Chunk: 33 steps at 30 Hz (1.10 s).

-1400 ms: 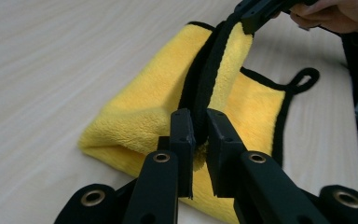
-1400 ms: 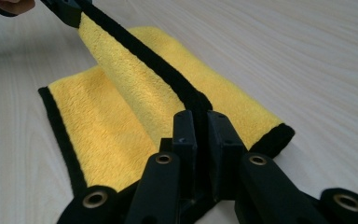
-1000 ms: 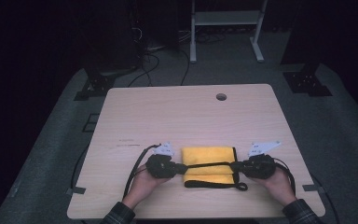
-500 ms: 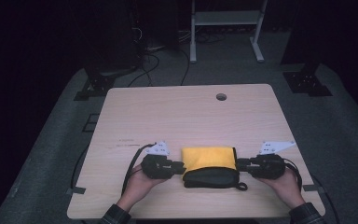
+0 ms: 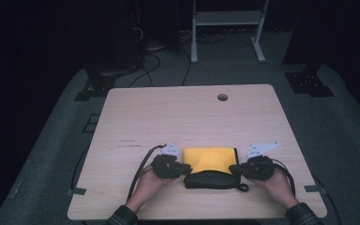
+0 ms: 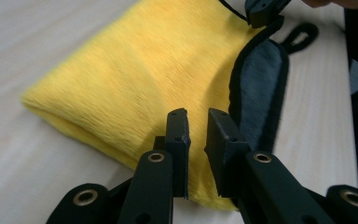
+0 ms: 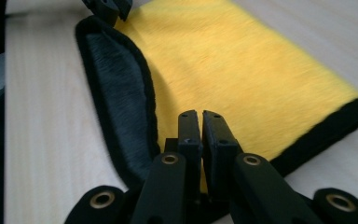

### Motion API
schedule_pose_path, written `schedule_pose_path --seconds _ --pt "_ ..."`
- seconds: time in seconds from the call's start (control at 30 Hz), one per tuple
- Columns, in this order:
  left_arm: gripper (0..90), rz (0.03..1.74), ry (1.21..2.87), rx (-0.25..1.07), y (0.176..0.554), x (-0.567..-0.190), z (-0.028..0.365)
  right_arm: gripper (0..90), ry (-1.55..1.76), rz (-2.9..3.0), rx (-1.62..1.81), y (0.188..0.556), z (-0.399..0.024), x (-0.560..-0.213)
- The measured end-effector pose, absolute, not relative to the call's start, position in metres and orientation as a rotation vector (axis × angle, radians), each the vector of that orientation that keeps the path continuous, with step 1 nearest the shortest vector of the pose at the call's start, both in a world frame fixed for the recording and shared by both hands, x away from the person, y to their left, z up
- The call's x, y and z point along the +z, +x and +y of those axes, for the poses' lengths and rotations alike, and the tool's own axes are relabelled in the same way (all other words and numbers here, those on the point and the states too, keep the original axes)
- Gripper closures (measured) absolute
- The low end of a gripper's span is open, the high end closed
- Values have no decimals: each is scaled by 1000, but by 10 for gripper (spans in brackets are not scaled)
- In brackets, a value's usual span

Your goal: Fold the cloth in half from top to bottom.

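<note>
Pinching a folded yellow plush cloth with black trim near the counter's front edge.
Left claw slightly apart, right claw nearly together, both astride cloth edges; a shallow bite could slip off.

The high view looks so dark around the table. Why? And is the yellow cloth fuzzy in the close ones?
High view: light falls on the table, and the floor behind goes nearly black. Left gripper view: the cloth is softly blurred. Right gripper view: the cloth blurs too, the tool sharper.
</note>
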<state>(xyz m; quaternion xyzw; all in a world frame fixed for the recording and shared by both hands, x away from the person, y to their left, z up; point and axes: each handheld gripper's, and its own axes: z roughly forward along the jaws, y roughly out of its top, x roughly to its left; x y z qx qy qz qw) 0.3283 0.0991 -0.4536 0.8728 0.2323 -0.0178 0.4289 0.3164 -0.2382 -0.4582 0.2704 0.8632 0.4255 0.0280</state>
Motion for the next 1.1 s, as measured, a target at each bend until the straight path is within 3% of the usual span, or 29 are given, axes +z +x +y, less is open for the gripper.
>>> schedule_pose_path --seconds 0.57,0.8,1.1 --pt "699 521 2291 12 303 -460 101 807 660 2737 1197 285 -234 -465" --pt "381 557 2250 60 300 -454 113 476 776 2626 1247 290 -246 -458" --pt "114 637 2190 215 295 -446 147 163 1017 2423 1194 295 -270 -458"
